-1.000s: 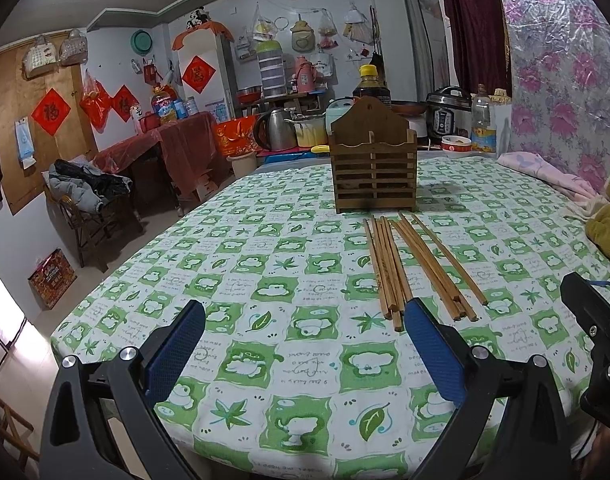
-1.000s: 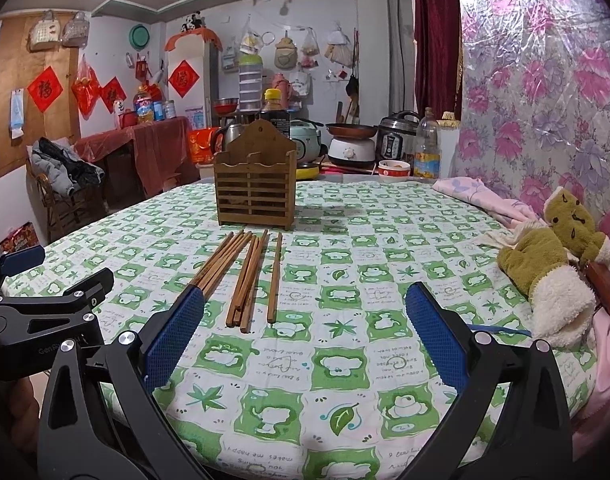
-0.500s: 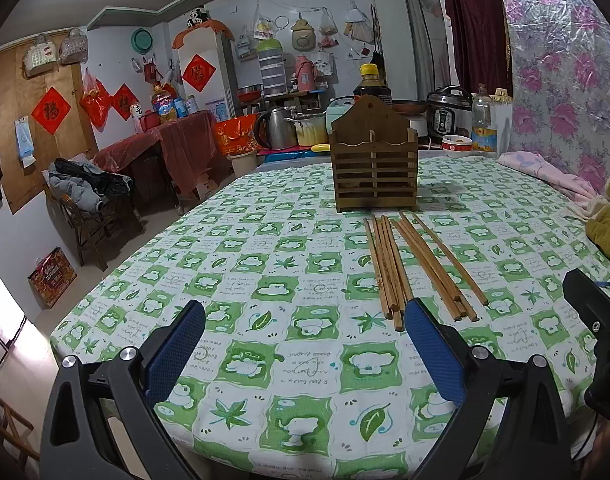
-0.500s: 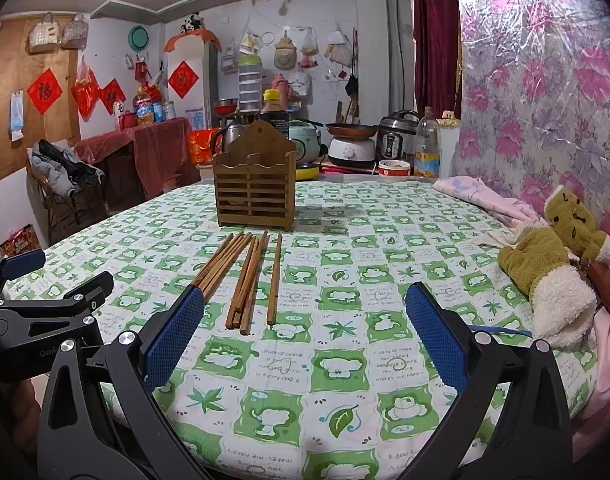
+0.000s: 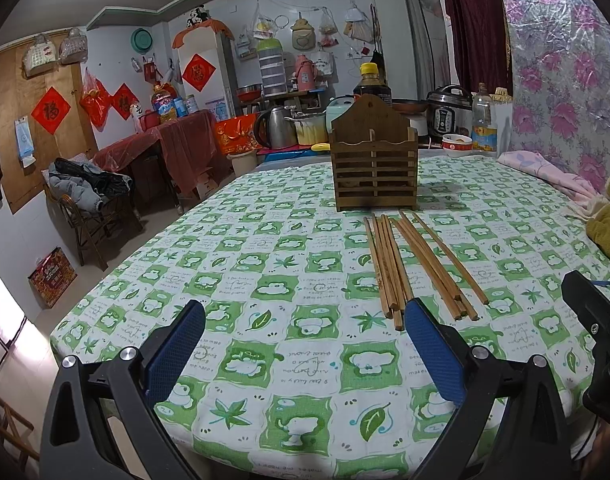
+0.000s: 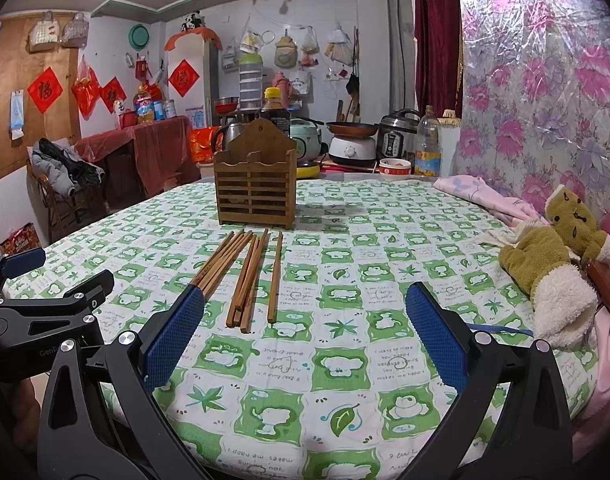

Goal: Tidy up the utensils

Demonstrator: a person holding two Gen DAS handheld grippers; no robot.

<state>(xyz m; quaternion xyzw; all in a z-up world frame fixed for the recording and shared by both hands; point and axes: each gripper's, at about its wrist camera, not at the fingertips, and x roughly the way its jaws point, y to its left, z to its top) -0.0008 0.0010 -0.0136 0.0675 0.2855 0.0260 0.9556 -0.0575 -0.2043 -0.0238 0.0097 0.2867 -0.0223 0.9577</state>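
Both hand-held grippers hover low over the near edge of the table, and I hold each with its jaws spread wide and nothing between them. The right gripper (image 6: 305,330) looks almost straight down the line of the wooden chopsticks (image 6: 249,276), whose near ends lie just ahead of its left blue pad (image 6: 173,336). The left gripper (image 5: 305,346) sits further to the left, so the same chopsticks (image 5: 413,264) lie off its right finger and fan away to the right. I judge the right gripper the nearer and better aligned for a first pick.

The sticks run lengthwise away from me, near ends toward the grippers, far ends pointing at the slatted wooden holder (image 6: 257,184), which stands upright beyond them, close to but apart from their tips. They lie in loose bunches side by side, one stick a little apart on the right. They are slim, square-cut and smooth, likely to roll or slip under a pinch. The pads are textured blue rubber. The green-and-white tablecloth (image 6: 345,360) looks soft and quilted, so it may give under a downward press. A plush toy (image 6: 553,264) rests at the right edge, well clear.
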